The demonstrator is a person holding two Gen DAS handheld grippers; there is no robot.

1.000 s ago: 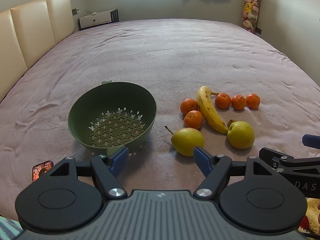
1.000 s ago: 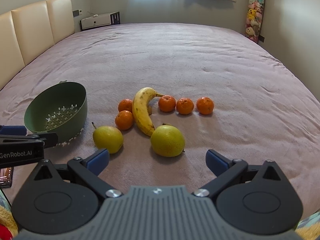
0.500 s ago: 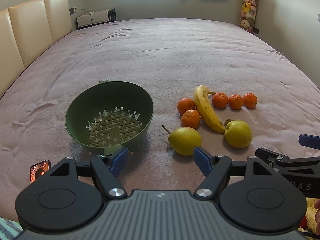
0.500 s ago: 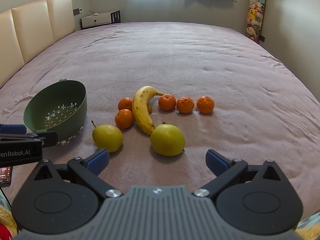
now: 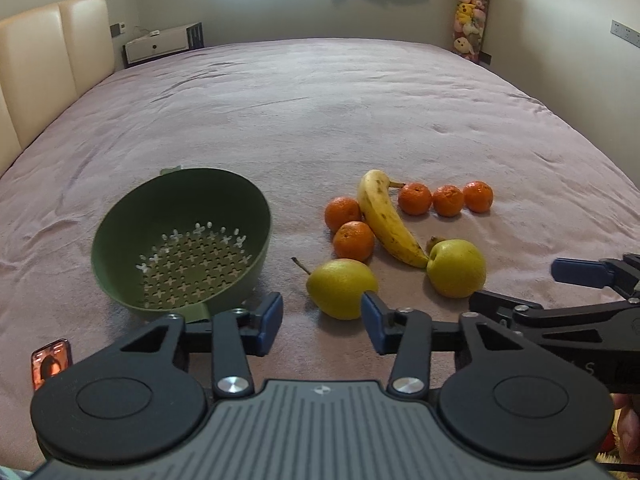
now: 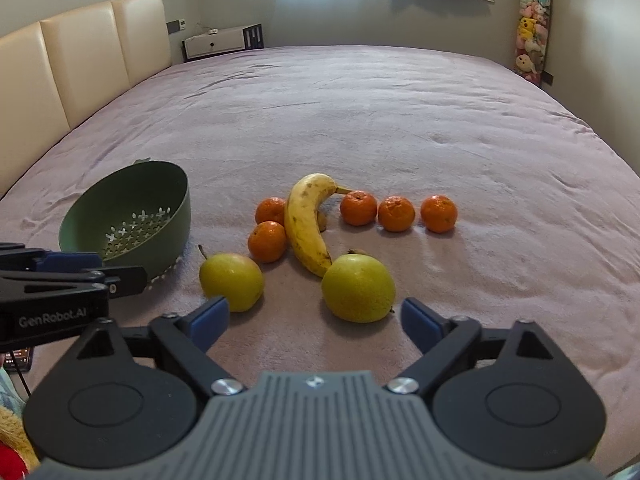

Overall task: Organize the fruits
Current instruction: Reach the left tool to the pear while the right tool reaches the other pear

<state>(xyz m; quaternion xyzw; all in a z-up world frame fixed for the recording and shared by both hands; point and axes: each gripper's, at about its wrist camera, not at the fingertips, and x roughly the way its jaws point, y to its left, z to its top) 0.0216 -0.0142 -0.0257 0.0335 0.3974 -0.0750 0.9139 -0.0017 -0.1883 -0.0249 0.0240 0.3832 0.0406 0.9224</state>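
A green colander bowl (image 5: 120,236) (image 6: 172,196) stands empty on the bed at the left. To its right lie a banana (image 5: 386,220) (image 6: 306,224), two yellow-green pears (image 5: 340,288) (image 5: 456,268) (image 6: 232,280) (image 6: 358,288) and several mandarins (image 5: 354,240) (image 6: 396,214). My left gripper (image 5: 322,322) is open and empty, just short of the left pear. My right gripper (image 6: 314,322) is open and empty, just short of the right pear.
A phone (image 5: 52,362) lies on the bed near the front left edge. A padded headboard (image 6: 80,64) runs along the left. A low cabinet (image 6: 224,42) and a hanging bag of plush toys (image 6: 532,32) stand at the far wall.
Both grippers have moved slightly forward towards the pears. The left gripper's fingers have narrowed a little. The fruit and the bowl have not moved.
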